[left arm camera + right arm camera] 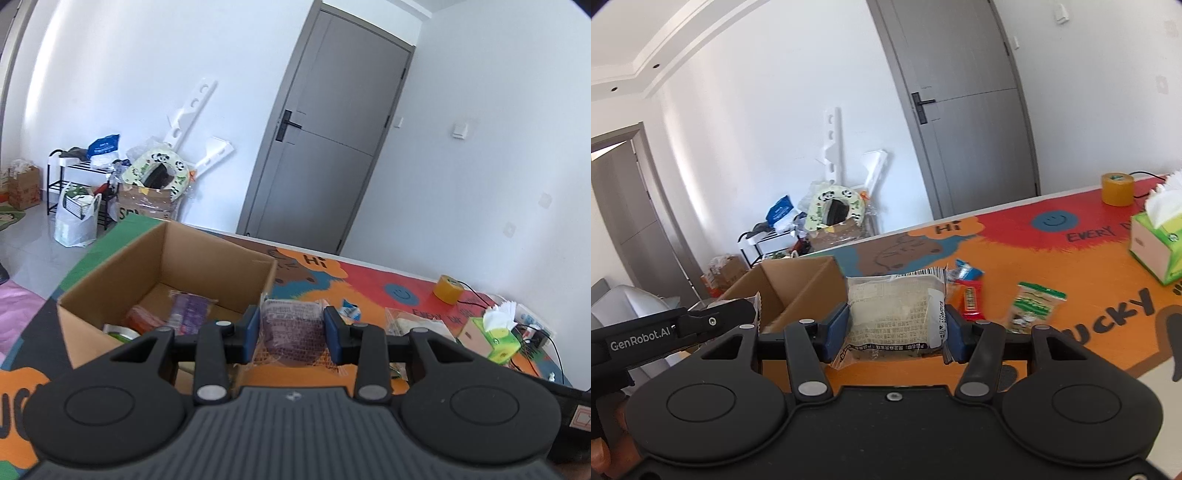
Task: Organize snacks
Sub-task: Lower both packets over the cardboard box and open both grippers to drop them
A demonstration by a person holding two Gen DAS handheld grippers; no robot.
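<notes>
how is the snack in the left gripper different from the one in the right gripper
The left gripper holds a dark purple snack pack in clear wrap with orange edges; the right gripper holds a pale, whitish snack pack. The whitish pack shows a barcode and dense printed text; the purple pack shows only faint print. The purple pack sits beside the cardboard box; the whitish pack is farther right of it. Both are squarish sealed packs, clamped between blue fingers.

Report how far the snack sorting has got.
Done: several packets already lie in the box. In hand: left gripper holds a purple snack, right gripper a white one. Left: red bar, green packet and blue wrapper on the table.
</notes>
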